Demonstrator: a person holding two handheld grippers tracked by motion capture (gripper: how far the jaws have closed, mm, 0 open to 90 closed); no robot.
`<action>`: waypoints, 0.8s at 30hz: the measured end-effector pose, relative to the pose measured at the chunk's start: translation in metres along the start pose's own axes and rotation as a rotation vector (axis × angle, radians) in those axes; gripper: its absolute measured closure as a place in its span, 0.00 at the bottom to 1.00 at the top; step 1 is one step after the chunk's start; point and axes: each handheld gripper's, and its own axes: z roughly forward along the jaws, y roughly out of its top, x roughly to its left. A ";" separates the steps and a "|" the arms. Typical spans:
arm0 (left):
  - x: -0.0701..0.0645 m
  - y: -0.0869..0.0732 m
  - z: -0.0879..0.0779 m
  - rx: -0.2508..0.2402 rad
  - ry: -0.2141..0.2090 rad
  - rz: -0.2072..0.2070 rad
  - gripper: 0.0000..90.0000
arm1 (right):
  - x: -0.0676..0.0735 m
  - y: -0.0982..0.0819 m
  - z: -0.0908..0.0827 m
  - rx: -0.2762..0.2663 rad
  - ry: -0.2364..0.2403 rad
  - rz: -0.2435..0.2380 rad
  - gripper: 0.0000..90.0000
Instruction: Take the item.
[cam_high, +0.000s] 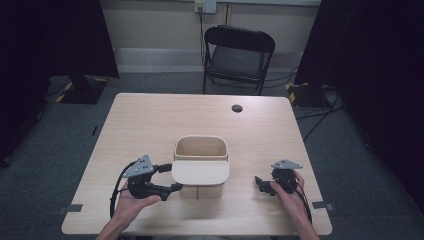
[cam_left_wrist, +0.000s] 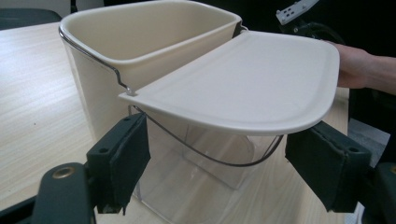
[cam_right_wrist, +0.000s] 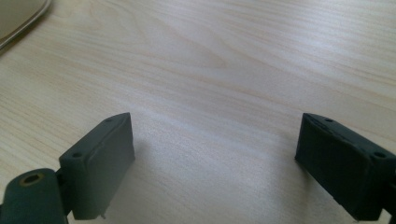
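— Pale wood runs under everything we see: the table (cam_high: 150, 125) fills the middle of the high view, and at its lower edge our two forearms come in.

— What do we hold at the lower left?

— Our left hand (cam_high: 131, 202) grips the left gripper (cam_high: 169, 178), jaws spread wide, just beside the cream bin (cam_high: 200, 152) at centre frame. In the left gripper view the two black pads (cam_left_wrist: 123, 158) stand far apart below the bin's flat lid (cam_left_wrist: 252, 79), which juts out toward us over a clear lower part. We cannot tell whether either pad touches it. A thin wire handle (cam_left_wrist: 210, 156) loops down beneath the lid.

— And lower right?

— Our right hand (cam_high: 290, 192) holds the right gripper (cam_high: 260, 183), well apart from the bin. In the right gripper view its jaws gape wide over bare wood, holding nothing.

— Farther up?

— A small dark round hole (cam_high: 237, 108) near the table's far edge, then a black folding chair (cam_high: 237, 57) at upper centre, on grey floor (cam_high: 45, 150).
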 end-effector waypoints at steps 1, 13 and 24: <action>0.000 0.001 0.000 0.000 0.001 0.002 0.24 | 0.000 0.000 0.000 0.000 0.000 0.000 0.12; 0.001 0.004 -0.001 -0.010 0.011 -0.006 0.23 | 0.000 0.000 0.000 0.000 0.001 0.002 0.12; -0.001 0.008 -0.003 -0.024 0.016 0.001 0.23 | 0.000 0.000 0.000 0.001 0.001 0.003 0.12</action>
